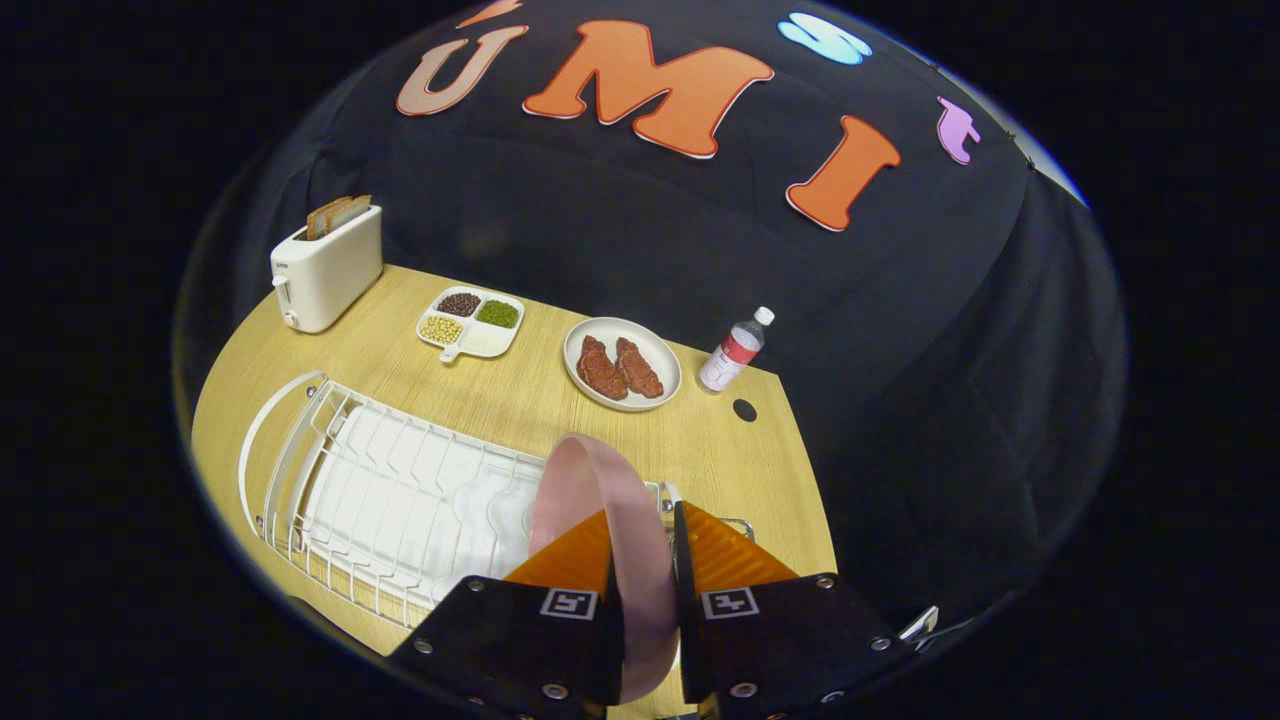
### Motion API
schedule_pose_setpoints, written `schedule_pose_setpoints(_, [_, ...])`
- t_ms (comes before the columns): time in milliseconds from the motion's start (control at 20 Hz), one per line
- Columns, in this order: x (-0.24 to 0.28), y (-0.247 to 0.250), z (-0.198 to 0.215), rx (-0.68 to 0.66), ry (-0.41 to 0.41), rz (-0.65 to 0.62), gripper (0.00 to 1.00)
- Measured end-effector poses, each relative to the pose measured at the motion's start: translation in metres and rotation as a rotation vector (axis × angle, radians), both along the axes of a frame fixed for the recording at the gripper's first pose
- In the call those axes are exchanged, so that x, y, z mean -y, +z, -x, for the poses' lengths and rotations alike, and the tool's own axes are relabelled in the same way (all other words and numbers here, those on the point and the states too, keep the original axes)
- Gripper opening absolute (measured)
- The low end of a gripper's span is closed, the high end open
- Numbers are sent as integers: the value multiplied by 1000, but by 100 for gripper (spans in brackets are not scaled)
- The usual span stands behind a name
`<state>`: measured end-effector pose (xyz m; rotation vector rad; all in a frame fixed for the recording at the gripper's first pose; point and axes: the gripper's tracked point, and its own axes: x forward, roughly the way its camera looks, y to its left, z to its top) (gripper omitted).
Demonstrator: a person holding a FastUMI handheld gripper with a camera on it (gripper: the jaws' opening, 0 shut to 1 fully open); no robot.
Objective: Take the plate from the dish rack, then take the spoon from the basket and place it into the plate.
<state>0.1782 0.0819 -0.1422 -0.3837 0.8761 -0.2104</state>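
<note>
The hand-held gripper [645, 545] is clamped on the pink plate [600, 500], one finger pressing each face, so the plate stands on edge between them and rises just ahead of the tips. Its lower rim runs down into the gap between the fingers, and whether it sits clear of the rack or rests in a slot cannot be told from here.

Directly beneath and beside the fingers lies the white wire dish rack [330, 480], its slots otherwise bare over a white drip tray. A bit of wire framing [738, 524] pokes out just past the far finger; it may belong to the spoon basket (too little shows to be sure), and no spoon can be made out.

Beyond the rack, across the wooden worktop [520, 400], sit a white plate with two pieces of meat [622, 364], a divided dish of beans and peas [470, 322], a small plastic bottle [736, 350] and, farthest off, a white toaster [325, 268] with bread in it.

The likely trouble lies in the grip itself: a thin, smooth plate pinched on its faces could pivot or slide if swung quickly, and its lower rim might snag a rack wire on the way out, tugging the rack along. Setting it down flat will also need a turn of the wrist, with the meat plate near enough to be knocked.
</note>
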Motion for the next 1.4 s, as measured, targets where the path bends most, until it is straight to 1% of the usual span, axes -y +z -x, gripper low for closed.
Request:
schedule_pose_setpoints(200, [0, 21, 18, 41, 15, -82, 23])
schedule_pose_setpoints(300, [-5, 29, 34, 55, 41, -136, 24])
schedule_pose_setpoints(500, [-12, 37, 72, 86, 97, -201, 23])
schedule_pose_setpoints(700, [-18, 34, 112, 112, 149, -270, 24])
schedule_pose_setpoints(900, [-20, 18, 145, 99, 175, -322, 23])
schedule_pose_setpoints(1200, [-22, -17, 177, 32, 162, -430, 23])
schedule_pose_setpoints(1400, [-19, -33, 188, 26, 132, -478, 24])
